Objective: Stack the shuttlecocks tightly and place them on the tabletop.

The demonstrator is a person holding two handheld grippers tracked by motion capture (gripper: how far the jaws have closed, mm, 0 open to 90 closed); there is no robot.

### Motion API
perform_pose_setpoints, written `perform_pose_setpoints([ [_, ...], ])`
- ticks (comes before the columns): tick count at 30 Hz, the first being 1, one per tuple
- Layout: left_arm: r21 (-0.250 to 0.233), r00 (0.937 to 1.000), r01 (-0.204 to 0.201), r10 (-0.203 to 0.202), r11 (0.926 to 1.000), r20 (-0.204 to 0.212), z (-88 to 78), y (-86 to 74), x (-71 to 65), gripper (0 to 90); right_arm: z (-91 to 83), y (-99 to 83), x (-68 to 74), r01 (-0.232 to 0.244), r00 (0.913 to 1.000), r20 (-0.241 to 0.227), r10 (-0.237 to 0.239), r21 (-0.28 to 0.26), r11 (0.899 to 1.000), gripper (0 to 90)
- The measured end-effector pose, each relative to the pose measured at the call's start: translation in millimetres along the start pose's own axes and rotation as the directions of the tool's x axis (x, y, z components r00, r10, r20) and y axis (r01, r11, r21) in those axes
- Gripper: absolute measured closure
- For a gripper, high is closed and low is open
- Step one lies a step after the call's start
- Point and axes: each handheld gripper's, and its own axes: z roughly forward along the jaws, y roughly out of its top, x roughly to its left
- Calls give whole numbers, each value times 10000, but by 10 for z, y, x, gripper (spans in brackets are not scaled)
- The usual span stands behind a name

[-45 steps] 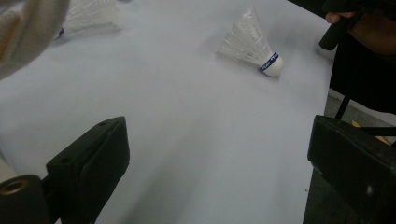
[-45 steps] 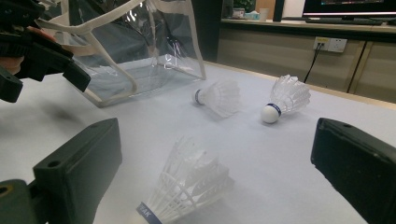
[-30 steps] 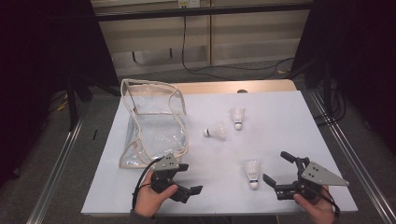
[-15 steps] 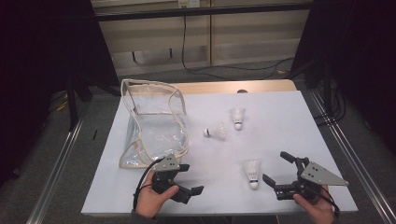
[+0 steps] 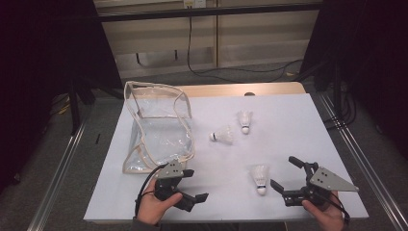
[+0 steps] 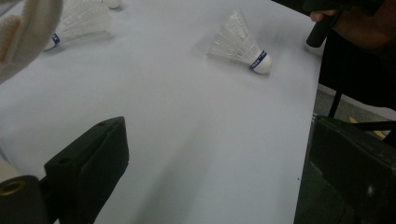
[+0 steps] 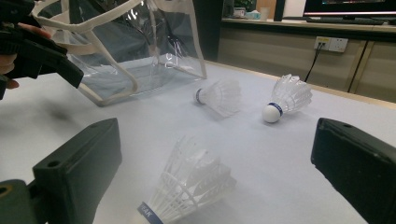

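I had the right gripper (image 5: 287, 179) low over the white desk (image 5: 288, 125), jaws spread wide, nothing between them. The nearest shuttlecock (image 7: 191, 189) lay on its side just ahead of the jaws, between their lines, cork end toward me and not touching either jaw. Two more shuttlecocks (image 7: 219, 97) sat farther out beyond it, one lying flat, the other (image 7: 286, 98) tipped onto its cork. My left gripper (image 5: 195, 185) hovered with jaws spread too, empty, the clear bag (image 5: 159, 127) just beyond them. In the left gripper view the nearest shuttlecock (image 6: 240, 44) lay well ahead of the jaws.
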Motion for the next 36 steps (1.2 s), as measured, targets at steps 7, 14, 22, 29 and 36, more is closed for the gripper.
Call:
perform_pose_setpoints([
  [7, -177, 9997, 170, -174, 9997, -192, -64, -30, 17, 52, 3, 1, 7, -9, 10000, 7, 9, 27, 10000, 13],
  [14, -276, 9989, 287, -297, 9992, -365, -140, -61, 49, 51, 7, -2, 4, 18, 10000, 7, -18, 32, 10000, 12],
  [22, -321, 9984, 228, -244, 9992, -502, -199, -98, 88, 57, 13, -5, 5, 5, 10000, 1, -5, 41, 10000, 13],
  [29, -361, 9983, 212, -231, 9991, -537, -243, -111, 106, 65, 13, -5, 7, 30, 10000, 3, -30, 48, 10000, 13],
  [36, -423, 9984, 214, -235, 9989, -508, -281, -131, 113, 67, 14, -8, 5, -4, 10000, -21, 4, 45, 10000, 13],
])
